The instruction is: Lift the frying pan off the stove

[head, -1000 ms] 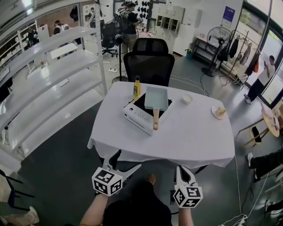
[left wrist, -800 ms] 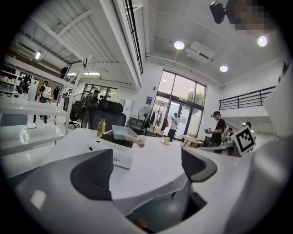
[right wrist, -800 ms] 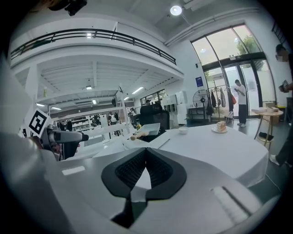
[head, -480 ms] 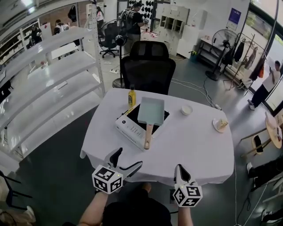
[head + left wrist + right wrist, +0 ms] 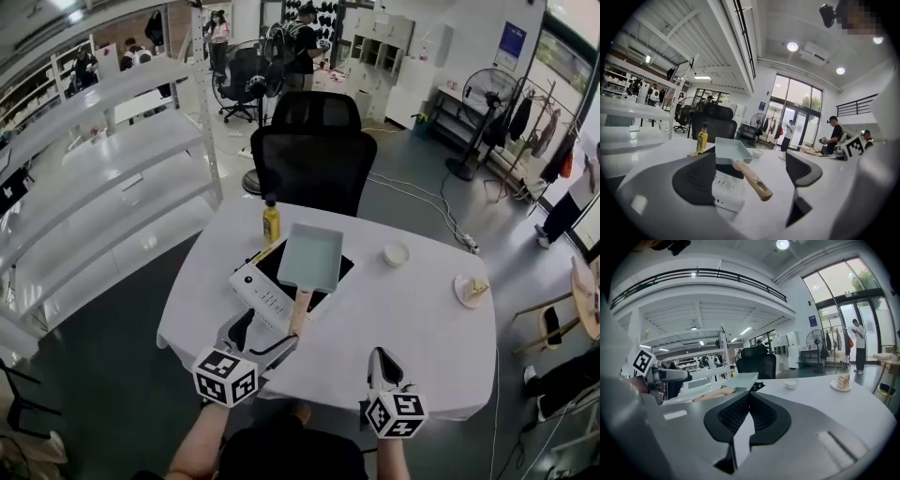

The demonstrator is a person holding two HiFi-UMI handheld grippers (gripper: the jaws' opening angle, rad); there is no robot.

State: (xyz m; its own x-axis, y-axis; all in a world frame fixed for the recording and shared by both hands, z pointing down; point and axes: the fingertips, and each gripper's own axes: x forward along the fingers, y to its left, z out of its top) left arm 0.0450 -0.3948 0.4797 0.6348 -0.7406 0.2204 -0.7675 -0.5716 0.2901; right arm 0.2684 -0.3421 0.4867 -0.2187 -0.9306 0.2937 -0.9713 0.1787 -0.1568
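1. Head view: our pale blue rectangular frying pan (image 5: 310, 257) sits on the white portable stove (image 5: 255, 286).
2. Fingers: left gripper (image 5: 265, 337) wide and empty, right gripper (image 5: 378, 360) pressed together.
3. Probably light and rigid, so we'd grab the wooden handle (image 5: 299, 310).

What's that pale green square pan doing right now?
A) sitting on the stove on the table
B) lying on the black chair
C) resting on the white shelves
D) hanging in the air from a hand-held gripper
A: the frying pan sits flat on the stove, and the left hand-held gripper has its jaws apart, not closed on the wooden handle.
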